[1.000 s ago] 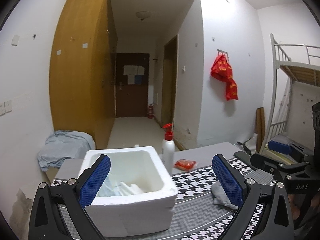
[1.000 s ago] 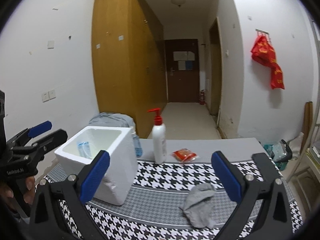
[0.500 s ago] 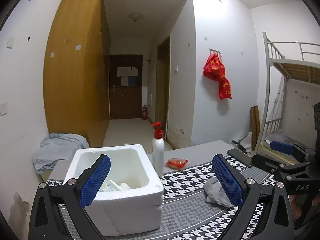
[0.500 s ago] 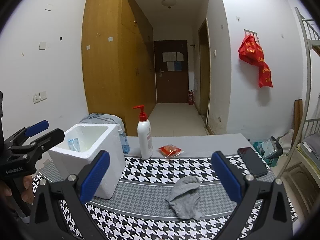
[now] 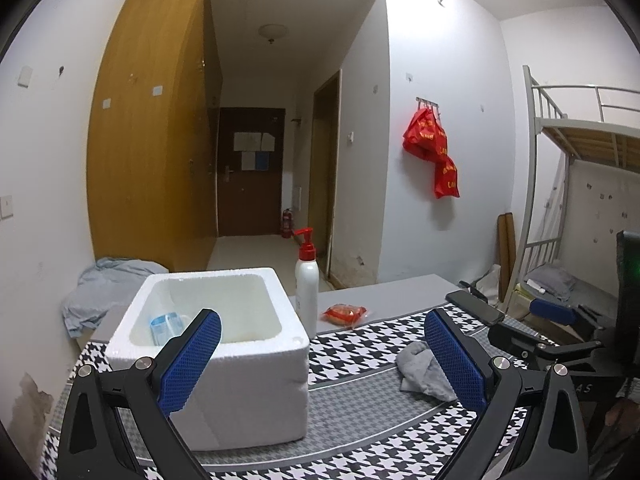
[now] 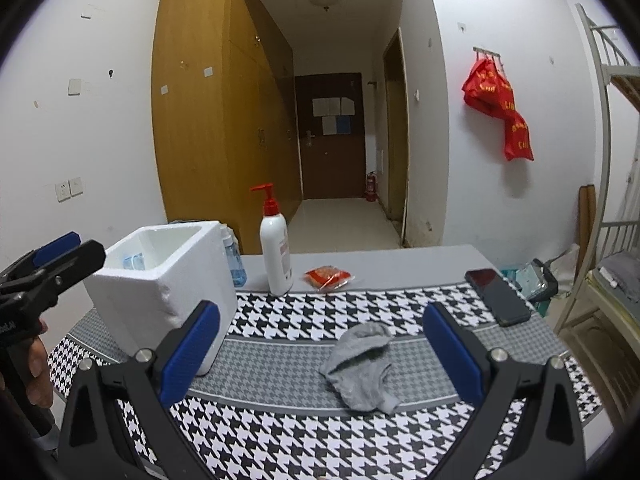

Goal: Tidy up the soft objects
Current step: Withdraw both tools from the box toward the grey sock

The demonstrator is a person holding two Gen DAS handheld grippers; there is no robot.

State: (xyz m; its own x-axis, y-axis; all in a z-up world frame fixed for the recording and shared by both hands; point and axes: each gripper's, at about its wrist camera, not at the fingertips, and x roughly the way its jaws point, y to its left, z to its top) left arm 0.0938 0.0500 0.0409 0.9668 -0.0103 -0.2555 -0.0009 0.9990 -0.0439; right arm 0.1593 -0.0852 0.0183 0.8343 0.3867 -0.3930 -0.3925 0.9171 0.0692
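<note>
Progress is appearing partial: the white foam box [image 5: 224, 344] is already containing a small blue-and-white packet [image 5: 166, 325], while a crumpled grey sock [image 6: 362, 366] is lying loose on the houndstooth-patterned tabletop [image 6: 320, 312], outside the box and to its right. Right gripper [image 6: 320, 354] is hanging released and empty, the sock sitting between its spread fingers. Left gripper [image 5: 322, 360] is likewise standing released, facing the box.

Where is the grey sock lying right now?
The grey sock lies crumpled on the houndstooth tablecloth, centred between the right gripper's open fingers, right of the foam box and nearer than the phone.
</note>
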